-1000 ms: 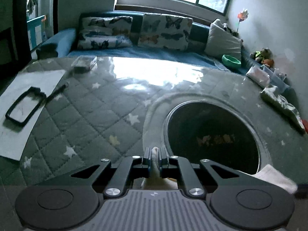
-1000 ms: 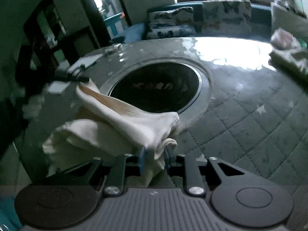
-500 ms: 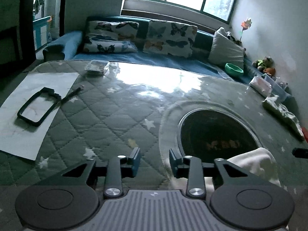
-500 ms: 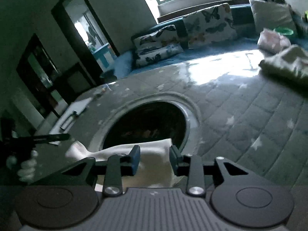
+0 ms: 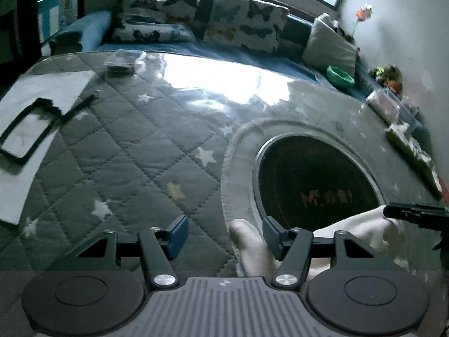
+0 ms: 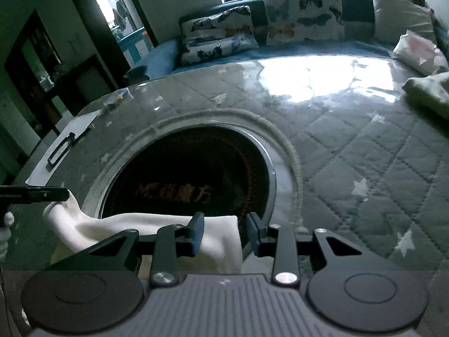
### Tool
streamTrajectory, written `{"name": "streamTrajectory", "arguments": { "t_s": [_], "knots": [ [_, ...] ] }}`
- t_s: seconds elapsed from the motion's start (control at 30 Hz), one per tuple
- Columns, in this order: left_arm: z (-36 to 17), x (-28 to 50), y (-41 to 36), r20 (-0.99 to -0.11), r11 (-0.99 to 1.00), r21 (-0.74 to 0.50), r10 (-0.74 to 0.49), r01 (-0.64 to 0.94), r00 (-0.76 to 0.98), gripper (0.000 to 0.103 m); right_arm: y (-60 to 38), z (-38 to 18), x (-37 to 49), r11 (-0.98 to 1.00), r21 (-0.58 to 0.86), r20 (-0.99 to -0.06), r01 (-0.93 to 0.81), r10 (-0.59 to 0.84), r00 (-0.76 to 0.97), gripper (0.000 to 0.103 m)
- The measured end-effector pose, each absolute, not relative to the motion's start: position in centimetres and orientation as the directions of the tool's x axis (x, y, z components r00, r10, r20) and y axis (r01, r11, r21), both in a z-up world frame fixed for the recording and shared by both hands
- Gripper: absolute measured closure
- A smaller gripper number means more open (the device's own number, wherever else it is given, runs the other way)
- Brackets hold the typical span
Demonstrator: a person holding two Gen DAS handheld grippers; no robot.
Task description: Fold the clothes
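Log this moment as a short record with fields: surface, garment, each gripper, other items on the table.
surface: quilted star-print table cover under a glossy sheet, with a round dark panel set in it
garment: cream cloth, bunched at the near edge by the round panel
left gripper: open, cloth tip between the jaws, not clamped
right gripper: open, over the cloth's right end
other items: white paper with a black frame on it, clear box, patterned cloth pile at far right
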State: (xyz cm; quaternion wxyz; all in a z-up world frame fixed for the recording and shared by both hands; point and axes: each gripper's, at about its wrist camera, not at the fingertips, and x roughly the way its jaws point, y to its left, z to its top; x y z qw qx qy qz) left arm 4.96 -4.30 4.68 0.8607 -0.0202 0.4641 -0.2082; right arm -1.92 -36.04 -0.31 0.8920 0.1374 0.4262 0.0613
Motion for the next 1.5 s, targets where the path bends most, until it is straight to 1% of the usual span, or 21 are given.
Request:
{"name": "streamTrajectory", "arguments": {
  "t_s": [0.03, 0.07, 0.1, 0.17, 0.27, 0.3, 0.33, 0.4, 0.53, 0.63, 0.7, 0.77, 0.83, 0.93, 1.0, 1.07, 1.1, 1.2, 1.3, 1.37, 1.5],
  "knots": [
    [4.5, 5.0, -4.5, -0.793, 0.908, -0.229, -0.383, 0.351, 0.473, 0.043, -36.0, -0.5, -1.8, 0.955, 0.298, -0.747, 0.007, 0.229, 0.624, 0.070],
    [4.4, 5.1, -4.7, -0.795, 0.903, -0.231, -0.390, 0.363, 0.464, 0.049, -35.9, -0.6, -1.7, 0.954, 0.298, -0.751, 0.002, 0.233, 0.618, 0.070],
    [4.2, 5.2, -4.9, -0.796, 0.896, -0.239, -0.402, 0.375, 0.453, 0.066, -35.8, -0.7, -1.6, 0.954, 0.299, -0.754, -0.002, 0.238, 0.612, 0.070],
    [4.1, 5.3, -5.1, -0.787, 0.887, -0.249, -0.420, 0.389, 0.453, 0.081, -35.6, -0.8, -1.3, 0.950, 0.312, -0.758, -0.016, 0.259, 0.599, 0.072],
    [4.3, 5.3, -5.4, -0.765, 0.880, -0.251, -0.436, 0.402, 0.475, 0.093, -35.5, -0.7, -1.0, 0.950, 0.310, -0.754, -0.024, 0.261, 0.603, 0.076],
    [4.4, 5.3, -5.4, -0.756, 0.879, -0.249, -0.439, 0.406, 0.486, 0.094, -35.5, -0.6, -0.9, 0.950, 0.312, -0.750, -0.026, 0.264, 0.607, 0.081],
    [4.7, 5.3, -5.4, -0.743, 0.877, -0.248, -0.444, 0.411, 0.501, 0.094, -35.5, -0.5, -0.8, 0.949, 0.315, -0.746, -0.029, 0.266, 0.611, 0.089],
    [5.3, 5.3, -5.4, -0.716, 0.875, -0.243, -0.454, 0.419, 0.531, 0.094, -35.4, 0.1, -1.0, 0.953, 0.301, -0.729, -0.043, 0.259, 0.633, 0.095],
    [6.6, 5.5, -5.1, -0.661, 0.867, -0.265, -0.482, 0.422, 0.575, 0.095, -35.7, 1.6, -1.3, 0.953, 0.301, -0.683, -0.038, 0.243, 0.689, 0.098],
    [7.4, 5.8, -5.3, -0.628, 0.862, -0.269, -0.495, 0.430, 0.601, 0.095, -36.2, 3.0, -1.9, 0.964, 0.267, -0.613, -0.016, 0.183, 0.769, 0.101],
    [7.3, 6.0, -5.6, -0.635, 0.855, -0.262, -0.502, 0.448, 0.587, 0.094, -36.8, 3.4, -2.0, 0.958, 0.288, -0.586, 0.021, 0.159, 0.795, 0.101],
    [7.0, 6.1, -5.9, -0.652, 0.859, -0.232, -0.486, 0.457, 0.582, 0.092, -37.3, 3.0, -1.5, 0.946, 0.323, -0.618, 0.036, 0.182, 0.764, 0.098],
    [6.5, 6.2, -5.8, -0.669, 0.865, -0.225, -0.471, 0.448, 0.575, 0.092, -37.5, 2.2, -0.9, 0.940, 0.339, -0.659, 0.036, 0.211, 0.722, 0.087],
    [5.9, 6.7, -5.5, -0.691, 0.878, -0.231, -0.452, 0.419, 0.564, 0.079, -37.8, 0.7, -0.3, 0.928, 0.370, -0.697, 0.050, 0.242, 0.675, 0.085],
    [5.5, 6.9, -5.5, -0.706, 0.886, -0.228, -0.437, 0.404, 0.558, 0.060, -38.0, -0.5, 0.2, 0.901, 0.429, -0.706, 0.062, 0.292, 0.645, 0.084],
    [5.0, 7.2, -5.5, -0.719, 0.893, -0.225, -0.421, 0.389, 0.552, 0.049, -38.1, -1.3, 0.6, 0.880, 0.470, -0.710, 0.067, 0.332, 0.621, 0.082],
    [4.8, 7.3, -5.5, -0.726, 0.897, -0.223, -0.414, 0.381, 0.549, 0.047, -38.0, -1.6, 0.7, 0.874, 0.481, -0.711, 0.065, 0.345, 0.613, 0.082],
    [4.2, 7.7, -5.4, -0.746, 0.908, -0.217, -0.391, 0.358, 0.539, 0.047, -37.6, -1.9, 1.2, 0.872, 0.488, -0.713, 0.050, 0.365, 0.598, 0.082],
    [3.5, 8.1, -5.4, -0.766, 0.919, -0.210, -0.367, 0.335, 0.527, 0.049, -37.2, -2.1, 1.3, 0.869, 0.493, -0.706, 0.040, 0.373, 0.603, 0.092],
    [3.1, 8.4, -5.3, -0.779, 0.925, -0.205, -0.352, 0.320, 0.519, 0.056, -36.8, -1.5, 0.8, 0.874, 0.486, -0.678, 0.018, 0.364, 0.639, 0.093],
    [3.0, 8.1, -5.3, -0.772, 0.925, -0.192, -0.350, 0.329, 0.531, 0.058, -34.2, 1.0, -1.4, 0.927, 0.341, -0.610, -0.157, 0.345, 0.713, 0.094]
  ]
}}
